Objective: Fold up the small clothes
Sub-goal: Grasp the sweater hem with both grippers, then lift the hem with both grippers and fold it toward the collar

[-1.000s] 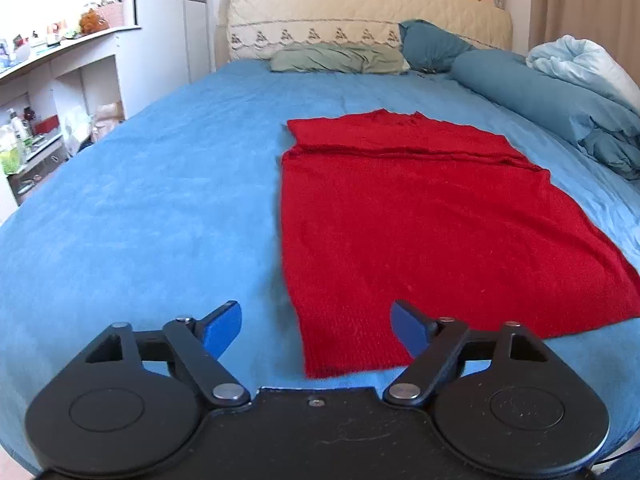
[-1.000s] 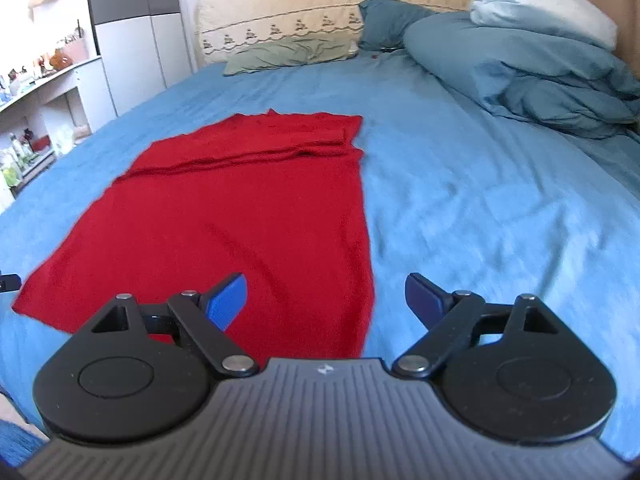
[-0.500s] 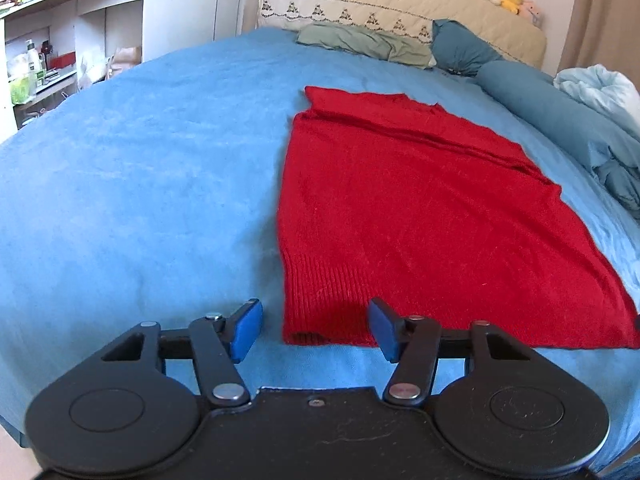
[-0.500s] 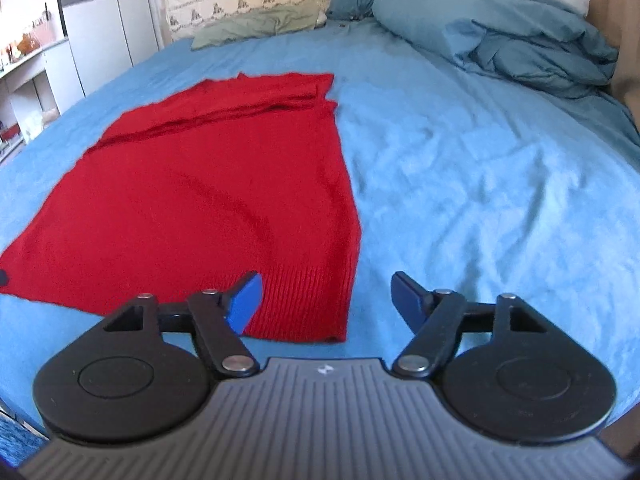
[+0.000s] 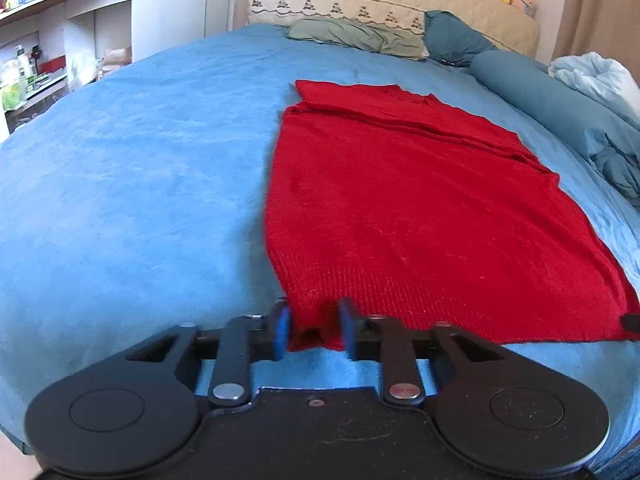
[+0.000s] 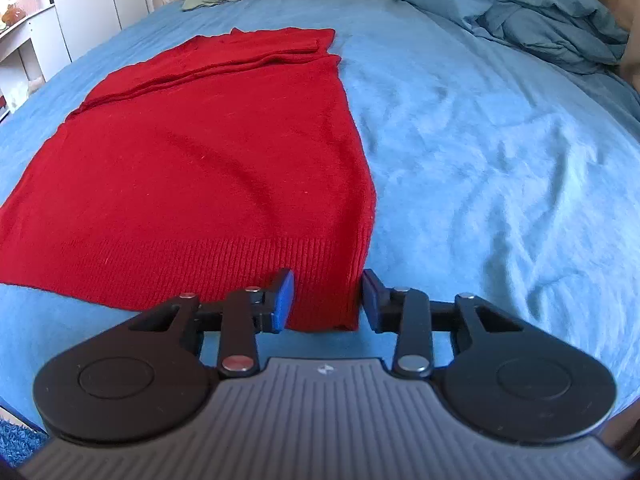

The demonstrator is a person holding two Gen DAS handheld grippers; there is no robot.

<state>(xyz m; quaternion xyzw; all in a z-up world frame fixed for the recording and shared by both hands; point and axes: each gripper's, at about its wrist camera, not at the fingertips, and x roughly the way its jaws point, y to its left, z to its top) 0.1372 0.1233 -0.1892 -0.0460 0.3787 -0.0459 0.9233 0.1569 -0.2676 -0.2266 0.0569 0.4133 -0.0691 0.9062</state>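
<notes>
Left wrist view: red knitted garment (image 5: 400, 208), spread flat on the blue bed (image 5: 132, 184), long axis running from its ribbed hem at the near edge to a folded-over band at the far end, toward the pillows (image 5: 356, 36). Left gripper (image 5: 314, 330) sits at the near left corner of the hem; that corner lies between the two blue pads, a small lip of knit raised off the bed there. Jaws narrowed to about the width of the corner, the pads at or just beside the fabric on either side; whether they press it yet cannot be told, the fingers being blurred

Right wrist view: same garment (image 6: 208, 152), seen from its other near corner. Right gripper (image 6: 326, 302) straddles the near right corner of the hem, the ribbed edge filling the gap between its pads. Jaws part-closed, a touch wider than on the left; right pad looks to meet the garment's side edge, left pad overlaps the rib; a firm hold is not shown

Relation governing the next move: both near corners lie directly ahead of their own gripper, neither arm nearer than the other, hem crosswise to both. Judged step: closing on the hem corners, then carrying them away toward the far end to halve the length. Risk: uneven pinch, one corner slipping
</notes>
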